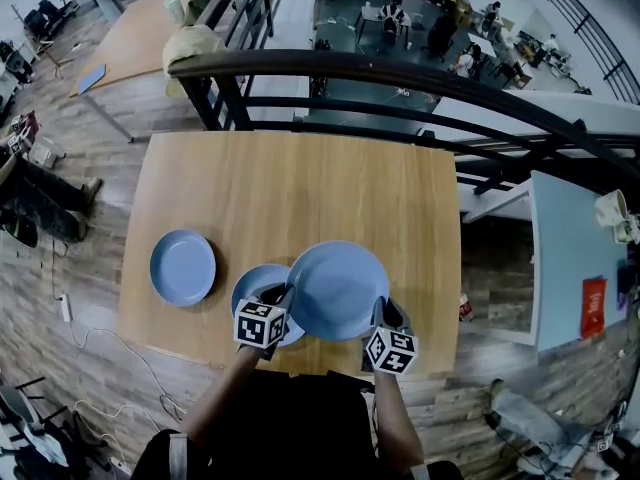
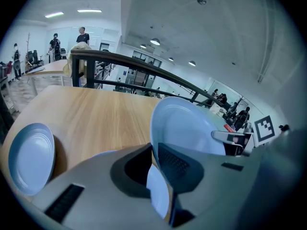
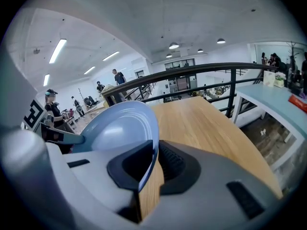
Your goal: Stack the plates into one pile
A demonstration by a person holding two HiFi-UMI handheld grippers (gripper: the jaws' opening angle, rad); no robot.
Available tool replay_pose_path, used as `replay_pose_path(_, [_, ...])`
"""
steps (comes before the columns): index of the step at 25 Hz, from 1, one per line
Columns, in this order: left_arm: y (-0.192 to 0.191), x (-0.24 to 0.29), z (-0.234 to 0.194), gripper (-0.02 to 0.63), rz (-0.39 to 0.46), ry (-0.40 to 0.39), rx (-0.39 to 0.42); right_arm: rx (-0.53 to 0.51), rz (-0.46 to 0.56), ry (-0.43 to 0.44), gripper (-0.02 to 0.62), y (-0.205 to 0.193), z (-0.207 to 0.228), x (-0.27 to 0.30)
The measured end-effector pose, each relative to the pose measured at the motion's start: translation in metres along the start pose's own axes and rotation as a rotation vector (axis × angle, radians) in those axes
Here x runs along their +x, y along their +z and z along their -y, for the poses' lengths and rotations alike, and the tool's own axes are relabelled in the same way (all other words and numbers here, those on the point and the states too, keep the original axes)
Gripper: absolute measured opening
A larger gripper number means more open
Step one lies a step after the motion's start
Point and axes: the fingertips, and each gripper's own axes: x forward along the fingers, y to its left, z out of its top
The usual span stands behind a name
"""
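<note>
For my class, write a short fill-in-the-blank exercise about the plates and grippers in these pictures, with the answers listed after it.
1. In all, ___ blue plates are in view, counting the half-covered plate.
2. The left gripper and the right gripper are shut on the same ___.
3. In the head view, the plate lying apart is to the ___ of the held plate.

Answers: three; plate; left
</note>
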Motion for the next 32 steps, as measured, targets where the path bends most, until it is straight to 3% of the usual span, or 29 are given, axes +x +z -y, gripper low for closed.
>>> replay_pose_path(16, [-0.017, -0.064, -0.014, 0.052, 0.113, 0.111, -0.091, -0.093, 0.015, 0.142, 0.054, 0.008, -0.05, -0.012])
replay_pose_path(32, [-0.032, -0.132, -0.083, 0.054, 0.162, 0.077, -0.1, -0.123, 0.025, 0.12, 0.054, -0.008, -0.145, -0.017])
